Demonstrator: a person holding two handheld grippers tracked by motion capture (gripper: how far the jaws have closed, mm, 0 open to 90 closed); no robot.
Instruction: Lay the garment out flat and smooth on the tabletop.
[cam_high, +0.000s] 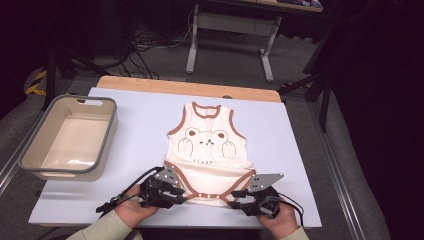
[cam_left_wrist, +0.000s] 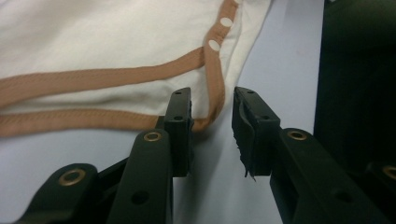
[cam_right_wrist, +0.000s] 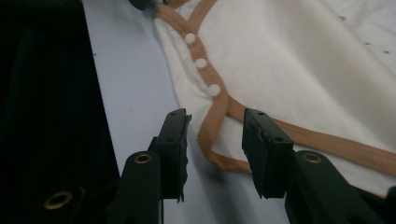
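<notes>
A cream sleeveless baby bodysuit with brown trim and a bear print lies flat on the pale blue table, neck away from me. My left gripper sits at the near left corner of its snap flap. In the left gripper view the left gripper is open, and the brown trim corner of the bodysuit lies loose between the jaws. My right gripper sits at the near right corner. There the right gripper is open too, over the trim loop of the bodysuit below the white snaps.
A grey-rimmed beige bin stands on the left side of the table with nothing in it. Both hands rest close to the table's near edge. Desk legs and cables lie on the floor beyond the far edge.
</notes>
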